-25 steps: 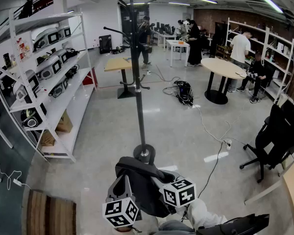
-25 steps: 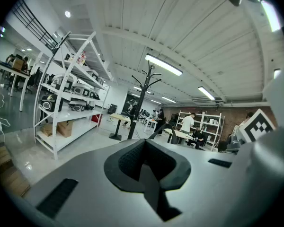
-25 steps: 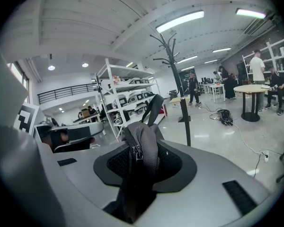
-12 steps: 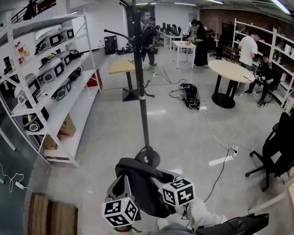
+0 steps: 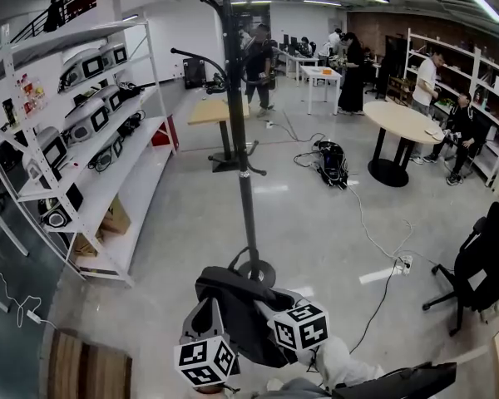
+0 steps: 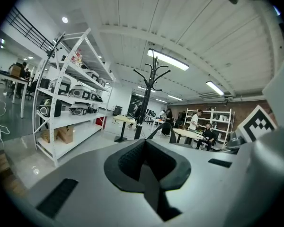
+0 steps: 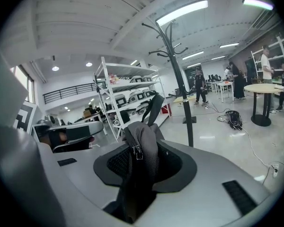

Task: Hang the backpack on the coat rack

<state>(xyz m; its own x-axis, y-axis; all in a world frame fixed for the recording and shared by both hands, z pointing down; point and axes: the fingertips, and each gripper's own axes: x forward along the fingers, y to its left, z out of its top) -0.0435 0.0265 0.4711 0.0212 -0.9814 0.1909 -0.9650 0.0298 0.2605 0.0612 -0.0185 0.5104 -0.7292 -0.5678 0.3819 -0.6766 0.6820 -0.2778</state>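
Note:
The black coat rack [image 5: 246,189] stands on the grey floor straight ahead, its round base [image 5: 251,271] just beyond the grippers. A dark grey backpack [image 5: 241,306] hangs between both grippers at the bottom of the head view. My right gripper [image 7: 139,169] is shut on a fold of its mesh fabric [image 7: 142,145], zipper pull showing. My left gripper [image 6: 146,167] is closed with a thin dark strip of the bag in its seam, and a black strap [image 6: 164,129] rises just beyond. Both marker cubes [image 5: 206,360] [image 5: 302,325] sit below the bag. The rack's hooks [image 7: 168,32] are high above.
White shelving [image 5: 91,140] with appliances lines the left. A wooden bench [image 5: 87,364] is at the bottom left, a black office chair [image 5: 482,256] at the right. A cable with a socket strip [image 5: 399,264] crosses the floor. A round table [image 5: 412,119] and several people stand farther back.
The whole view has advanced toward the coat rack: its base and pole now sit closer and lower in the head view. Both grippers keep the backpack in the same hold.

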